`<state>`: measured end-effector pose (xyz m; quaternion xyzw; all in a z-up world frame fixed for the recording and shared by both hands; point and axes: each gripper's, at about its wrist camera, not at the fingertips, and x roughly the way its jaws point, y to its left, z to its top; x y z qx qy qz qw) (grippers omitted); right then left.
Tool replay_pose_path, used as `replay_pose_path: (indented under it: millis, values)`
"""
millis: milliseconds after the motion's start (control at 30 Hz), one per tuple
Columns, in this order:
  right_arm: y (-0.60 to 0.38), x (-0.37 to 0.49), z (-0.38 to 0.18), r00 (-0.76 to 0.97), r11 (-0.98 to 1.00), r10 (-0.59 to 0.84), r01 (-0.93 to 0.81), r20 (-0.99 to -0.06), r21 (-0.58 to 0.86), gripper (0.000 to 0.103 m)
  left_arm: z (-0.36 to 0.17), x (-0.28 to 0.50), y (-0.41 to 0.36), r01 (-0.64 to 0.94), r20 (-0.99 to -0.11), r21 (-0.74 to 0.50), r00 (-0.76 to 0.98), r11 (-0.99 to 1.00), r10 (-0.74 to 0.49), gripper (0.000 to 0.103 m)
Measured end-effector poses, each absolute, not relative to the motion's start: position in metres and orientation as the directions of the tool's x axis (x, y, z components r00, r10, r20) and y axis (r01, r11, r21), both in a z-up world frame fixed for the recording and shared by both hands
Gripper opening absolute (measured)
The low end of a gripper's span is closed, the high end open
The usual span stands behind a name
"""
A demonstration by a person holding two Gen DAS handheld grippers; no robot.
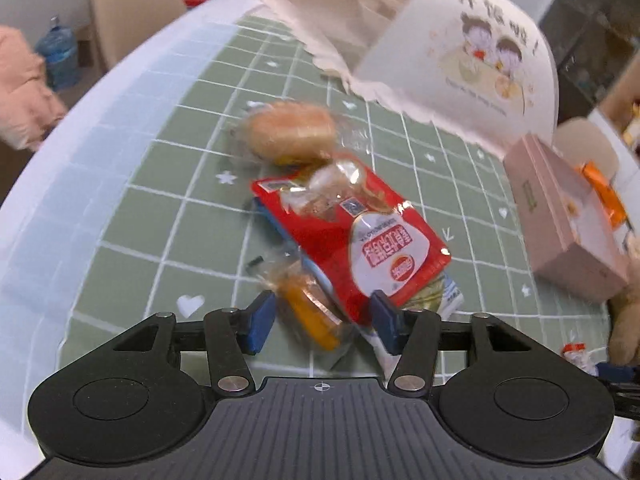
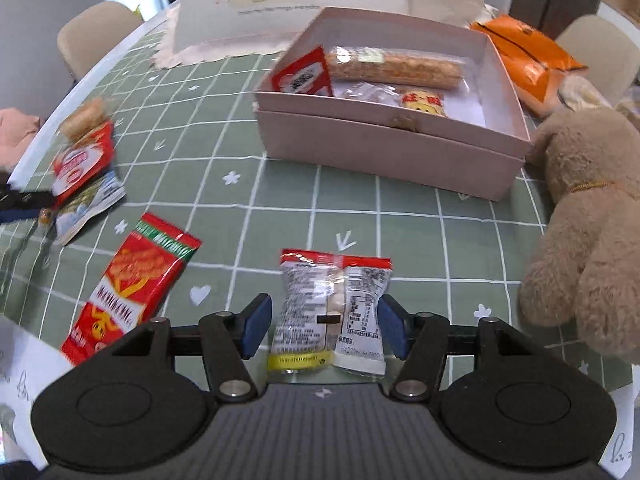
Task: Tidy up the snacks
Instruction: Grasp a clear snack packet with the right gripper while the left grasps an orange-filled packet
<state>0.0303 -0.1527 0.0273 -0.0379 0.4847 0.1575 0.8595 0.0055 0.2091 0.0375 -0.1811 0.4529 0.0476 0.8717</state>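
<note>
1. Your work surface is a sage-green tablecloth with a white grid and small white hearts and stars [image 2: 280, 216], laid over a round table with a pale blue-white edge [image 1: 100, 128].
2. In the room around it stand beige padded chairs [image 1: 128, 8]; a blue water jug [image 1: 58, 56] sits on the floor at eleven o'clock in the left wrist view.
3. A pale pink cardboard box with its lid off [image 2: 380, 152] sits at twelve o'clock from your right gripper [image 2: 325, 326]. Inside lie a long nut bar, a red packet and smaller wrapped sweets.
4. A tan plush bear [image 2: 584, 220] leans at three o'clock, beside the box; an orange foil bag [image 2: 528, 60] lies behind the box at one o'clock.
5. Your right gripper's blue pads are spread. A clear snack packet with red ends and white printed labels [image 2: 332, 308] lies flat between them; the left pad stands clear of it, the right pad sits at its edge, with no squeeze visible.
6. A red-and-green noodle snack packet [image 2: 132, 284] lies at ten o'clock from that gripper.
7. Your left gripper [image 1: 324, 320] is also spread wide, over a heap: a red-and-white foil pouch [image 1: 360, 232], an orange cake in clear wrap [image 1: 312, 312] and a round bun in clear wrap [image 1: 292, 132] at twelve o'clock.
8. The pads flank the orange cake without touching it.
</note>
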Motion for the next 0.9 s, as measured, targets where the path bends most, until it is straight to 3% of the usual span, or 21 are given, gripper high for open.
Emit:
replay_pose_path:
  millis: [167, 233, 400, 533, 700, 900]
  values:
    - [-0.128, 0.012, 0.043, 0.525, 0.906, 0.271, -0.421, -0.807, 0.030, 0.063, 0.041, 0.003, 0.190, -0.179, -0.804, -0.228, 0.588, 0.957, -0.082, 0.031]
    - [-0.119, 0.005, 0.047, 0.525, 0.891, 0.301, -0.453, -0.796, 0.037, 0.068, 0.042, -0.007, 0.177, -0.122, -0.813, -0.230, 0.570, 0.966, -0.121, 0.029]
    - [-0.092, 0.011, 0.042, 0.428, 0.854, 0.401, -0.495, -0.810, 0.161, 0.068, 0.044, -0.032, 0.142, 0.006, -0.835, -0.233, 0.512, 0.972, -0.203, 0.026]
    - [-0.058, 0.022, 0.034, 0.401, 0.856, 0.404, -0.482, -0.822, 0.186, 0.068, 0.045, -0.046, 0.130, 0.027, -0.852, -0.171, 0.498, 0.985, -0.161, 0.025]
    - [-0.022, 0.014, 0.028, 0.399, 0.820, 0.388, -0.560, -0.831, 0.114, 0.068, 0.040, -0.048, 0.139, -0.012, -0.866, -0.186, 0.474, 0.982, -0.159, 0.031]
    - [-0.041, -0.004, 0.024, 0.465, 0.810, 0.333, -0.586, -0.821, -0.004, 0.072, 0.039, -0.043, 0.136, 0.017, -0.865, -0.185, 0.471, 0.983, -0.171, 0.031]
